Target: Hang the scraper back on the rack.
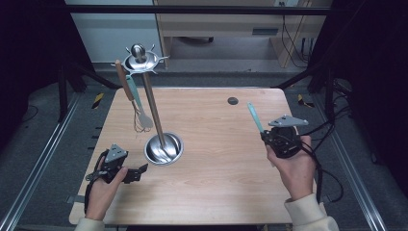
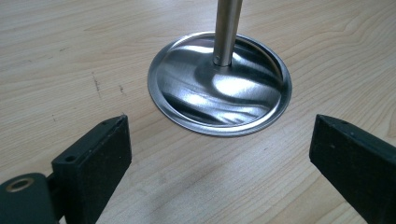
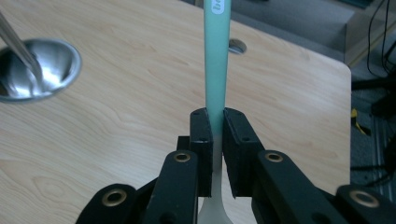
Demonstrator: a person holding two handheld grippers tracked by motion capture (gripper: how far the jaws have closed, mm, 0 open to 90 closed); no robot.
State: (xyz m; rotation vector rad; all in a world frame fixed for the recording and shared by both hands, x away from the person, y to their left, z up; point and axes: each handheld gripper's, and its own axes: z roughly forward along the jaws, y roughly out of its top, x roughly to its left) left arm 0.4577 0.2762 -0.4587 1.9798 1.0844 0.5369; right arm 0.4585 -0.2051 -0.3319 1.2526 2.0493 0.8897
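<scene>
The left hand-held gripper (image 1: 137, 173) rests low on the counter (image 1: 216, 183), its jaws spread wide and released, with nothing between them. Just ahead of it stands the rack's steel base (image 2: 219, 86), its pole (image 2: 226, 30) rising from the middle; in the high view a whisk (image 1: 140, 120) and a wooden-handled tool (image 1: 123, 79) hang from the rack's crown (image 1: 140, 60), above and beyond this gripper.

Well off to the right, the right hand-held gripper (image 1: 267, 137) is lifted above the counter and clenched on a teal-handled utensil (image 3: 216, 65) — the pads pinch it where teal meets the pale neck, and the handle runs straight out past the jaws. The pale lower part drops behind the jaws; what kind of head it has I cannot tell. The base (image 3: 37, 70) lies far to this gripper's left.
</scene>
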